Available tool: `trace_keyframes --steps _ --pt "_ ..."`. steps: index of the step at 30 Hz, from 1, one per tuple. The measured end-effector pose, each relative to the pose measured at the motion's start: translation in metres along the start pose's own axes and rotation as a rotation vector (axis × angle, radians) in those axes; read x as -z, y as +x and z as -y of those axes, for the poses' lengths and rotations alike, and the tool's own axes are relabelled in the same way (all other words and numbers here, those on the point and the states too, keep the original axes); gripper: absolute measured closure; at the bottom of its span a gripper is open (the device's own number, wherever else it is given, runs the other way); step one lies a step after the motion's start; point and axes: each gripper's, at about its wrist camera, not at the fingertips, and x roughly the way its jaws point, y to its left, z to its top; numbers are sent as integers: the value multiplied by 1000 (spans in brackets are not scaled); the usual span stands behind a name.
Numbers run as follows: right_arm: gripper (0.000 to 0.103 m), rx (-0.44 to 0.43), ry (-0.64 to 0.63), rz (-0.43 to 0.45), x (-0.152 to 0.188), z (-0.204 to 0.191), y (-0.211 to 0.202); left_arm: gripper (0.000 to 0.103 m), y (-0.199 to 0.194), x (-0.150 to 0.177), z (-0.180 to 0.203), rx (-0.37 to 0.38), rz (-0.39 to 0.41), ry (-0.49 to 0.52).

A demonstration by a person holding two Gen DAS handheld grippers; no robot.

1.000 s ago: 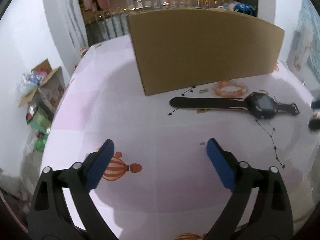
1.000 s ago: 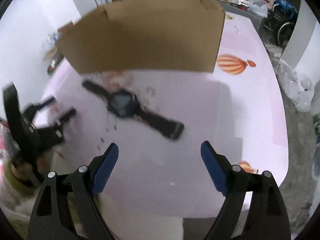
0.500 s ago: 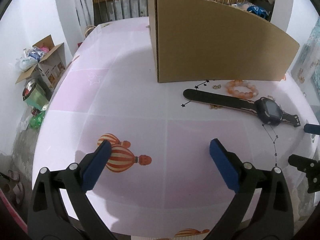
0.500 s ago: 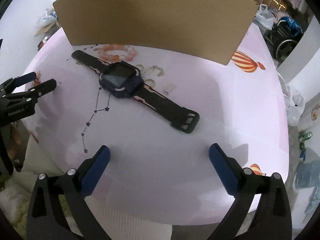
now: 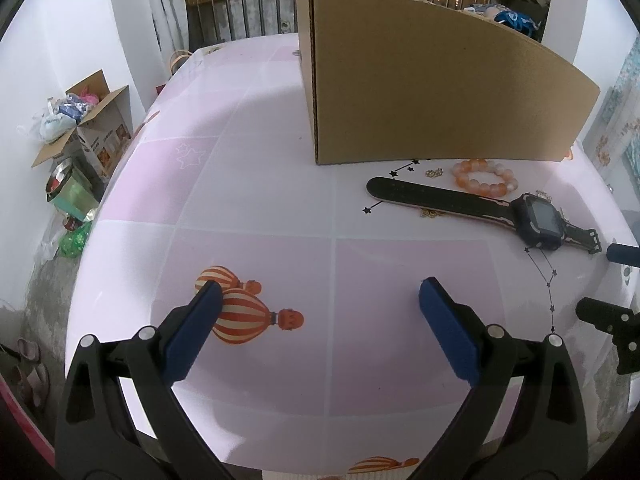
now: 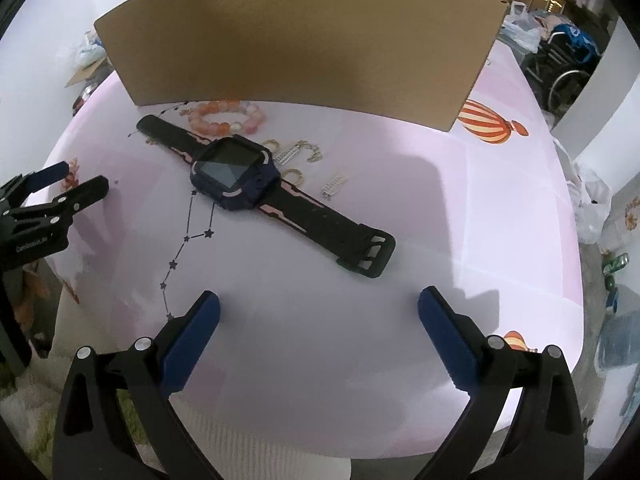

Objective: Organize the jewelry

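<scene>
1. Lying flat on the pink desk [image 6: 500, 208], the black watch [image 6: 236, 172] sits in front of the cardboard box [image 6: 304, 36], strap ends spread out.
2. Just behind the watch, beside the box wall, rests the orange bead bracelet [image 6: 226, 118]; small metal charms [image 6: 312, 152] lie scattered next to the watch face.
3. The right claw [image 6: 319, 308] hangs over bare desk near the strap buckle, jaws wide apart, nothing between them.
4. The left claw [image 5: 320, 300] hovers above a balloon print [image 5: 244, 316], jaws apart and empty, well away from the jewelry.
</scene>
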Motion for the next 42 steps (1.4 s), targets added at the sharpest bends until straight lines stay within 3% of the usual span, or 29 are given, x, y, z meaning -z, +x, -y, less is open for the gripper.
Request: trace_keyframes --steps 6,11,20,24,28,31,36,42 --pt "6 -11 -18 38 -3 3 -2 8 0 0 0 9 -3 12" --pt "6 20 -10 143 -1 3 -18 8 -1 1 2 -1 1 15" --pt "7 -47 45 278 5 6 -37 7 -2 0 4 -13 -5 6" --pt "17 -69 96 345 7 16 -39 7 -2 3 4 2 18 12" --pt "26 -122 153 345 12 17 -41 7 -4 4 3 2 41 14" --pt "37 -115 151 340 16 16 -43 7 -6 4 -1 -25 72 -2" --pt "52 -135 188 329 18 22 -36 7 -15 -5 -9 70 150 -44" --pt "56 -172 233 307 9 31 -23 8 -23 -23 -3 211 220 -14"
